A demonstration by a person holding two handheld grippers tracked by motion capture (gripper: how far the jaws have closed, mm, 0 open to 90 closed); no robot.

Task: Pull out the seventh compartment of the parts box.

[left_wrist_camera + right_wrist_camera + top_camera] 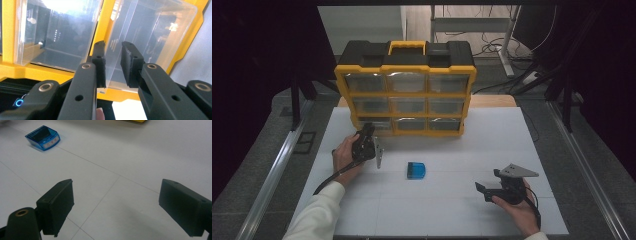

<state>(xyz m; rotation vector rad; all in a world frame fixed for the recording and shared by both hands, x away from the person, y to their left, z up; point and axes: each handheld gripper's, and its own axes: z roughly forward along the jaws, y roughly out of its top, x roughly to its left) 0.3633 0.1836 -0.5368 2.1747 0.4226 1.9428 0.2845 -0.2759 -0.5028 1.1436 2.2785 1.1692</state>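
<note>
A yellow and black drawer cabinet [404,93] with clear drawers stands at the back of the white board. My left gripper [368,128], turned on its side, is at the bottom-left drawer [383,125]. In the left gripper view the left gripper [114,45] is shut on the top lip of that clear drawer [155,37], one pad on each side of the clear edge. A small blue box [416,170] lies on the board in front of the cabinet, apart from both grippers. My right gripper [483,191] rests low at the front right, open and holding nothing, with the blue box [43,138] far ahead of it.
The white board [437,210] has bare room around the blue box and between the hands. Metal rails [272,170] run along both sides of the table. Behind the cabinet are a desk frame and loose cables [497,47] on the floor.
</note>
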